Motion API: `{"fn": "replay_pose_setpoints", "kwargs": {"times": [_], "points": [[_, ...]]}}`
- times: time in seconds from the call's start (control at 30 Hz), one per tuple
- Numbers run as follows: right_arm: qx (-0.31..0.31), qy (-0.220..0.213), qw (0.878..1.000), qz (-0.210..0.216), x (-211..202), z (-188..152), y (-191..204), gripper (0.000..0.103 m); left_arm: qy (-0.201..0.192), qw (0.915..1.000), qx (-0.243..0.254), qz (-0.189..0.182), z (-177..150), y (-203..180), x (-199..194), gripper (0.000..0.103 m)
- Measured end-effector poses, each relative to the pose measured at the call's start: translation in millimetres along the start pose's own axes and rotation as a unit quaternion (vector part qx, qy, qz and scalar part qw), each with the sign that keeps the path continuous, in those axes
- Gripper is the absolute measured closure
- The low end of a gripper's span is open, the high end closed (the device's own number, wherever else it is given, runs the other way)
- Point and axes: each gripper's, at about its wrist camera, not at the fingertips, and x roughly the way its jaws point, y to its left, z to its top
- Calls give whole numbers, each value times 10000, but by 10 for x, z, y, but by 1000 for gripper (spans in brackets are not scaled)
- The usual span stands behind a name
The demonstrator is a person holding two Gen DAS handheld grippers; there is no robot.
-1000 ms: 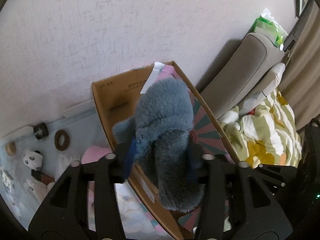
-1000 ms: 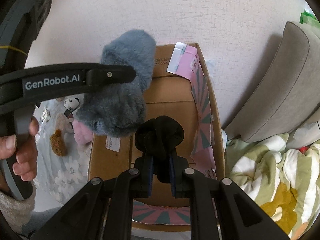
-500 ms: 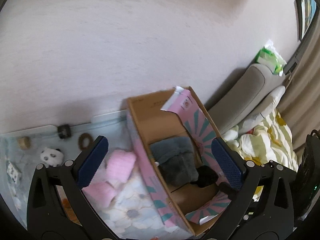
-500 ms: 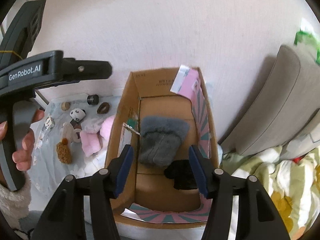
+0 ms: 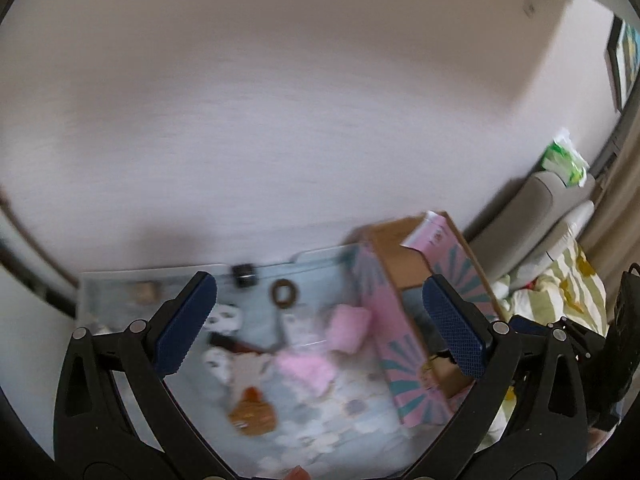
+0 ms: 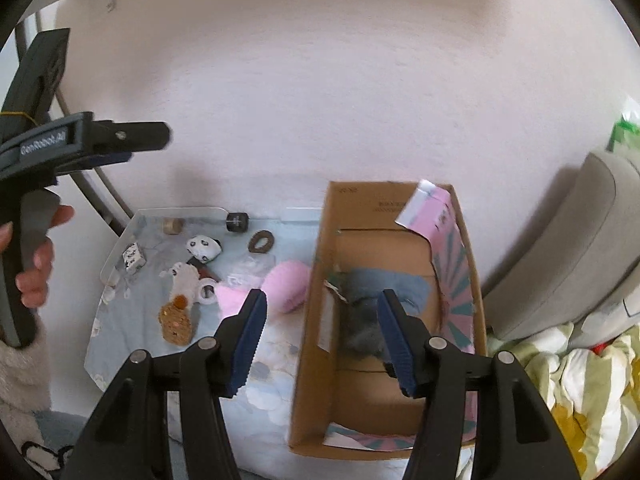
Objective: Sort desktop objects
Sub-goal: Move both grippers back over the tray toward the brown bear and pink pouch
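Grey plush [image 6: 372, 304] in box [image 6: 400, 432], beyond parted fingers [image 6: 250, 332]

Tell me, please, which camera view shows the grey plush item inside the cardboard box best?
The right wrist view: it looks down into the open cardboard box, where the grey plush item lies on the floor of the box. The left wrist view is blurred and shows the box from its side, so its pink wall hides almost all of the plush.

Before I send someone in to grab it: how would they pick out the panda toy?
Find the pale blue flowered table left of the cardboard box. Near its far edge, between a small wooden spool and a brown ring, lies the panda toy: the only white-and-black ball.
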Motion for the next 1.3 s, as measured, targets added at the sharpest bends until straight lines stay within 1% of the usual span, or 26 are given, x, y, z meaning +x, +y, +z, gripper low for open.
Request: {"fn": "replay_pose_setpoints", "kwargs": {"times": [0.13, 0.23, 0.33, 0.5, 0.6, 0.7, 0.8, 0.9, 0.97, 1.0, 1.03, 1.13, 1.3], "points": [[-117, -52, 9999, 21, 1, 57, 212, 50, -98, 9997, -148, 145, -44, 305, -217, 0], [-229, -104, 9997, 5, -1, 90, 364, 50, -92, 9996, -256, 24, -110, 498, -335, 0], [-295, -131, 9994, 110, 6, 122, 497, 50, -69, 9995, -301, -15, -199, 659, -437, 0], [-443, -101, 9985, 292, 110, 139, 724, 50, -95, 9995, -309, -65, -380, 803, -503, 0], [-494, -12, 9980, 405, 244, 130, 850, 50, -10, 9993, -373, -97, -567, 892, -409, 0], [-487, 183, 9971, 553, 434, 74, 947, 50, 152, 9986, -473, -163, -805, 966, -267, 0], [-485, 454, 9959, 615, 645, 6, 1020, 50, 350, 9980, -508, -161, -1043, 992, -94, 0], [-489, 745, 9940, 641, 839, -53, 1059, 50, 367, 9970, -671, -89, -1296, 981, 71, 0], [-534, 968, 9916, 669, 973, -87, 1096, 50, 523, 9950, -794, -296, -1446, 961, 224, 0], [-557, 1045, 9907, 663, 1024, -101, 1109, 50, 643, 9944, -770, -329, -1521, 935, 326, 0], [-584, 1129, 9898, 651, 1087, -115, 1124, 50, 749, 9945, -688, -237, -1584, 903, 425, 0], [-672, 1329, 9872, 574, 1279, -156, 1157, 50, 866, 9950, -490, 26, -1713, 838, 625, 0], [-869, 1591, 9827, 373, 1676, -221, 1187, 50, 922, 9937, -629, 105, -1854, 862, 943, 1]]}}
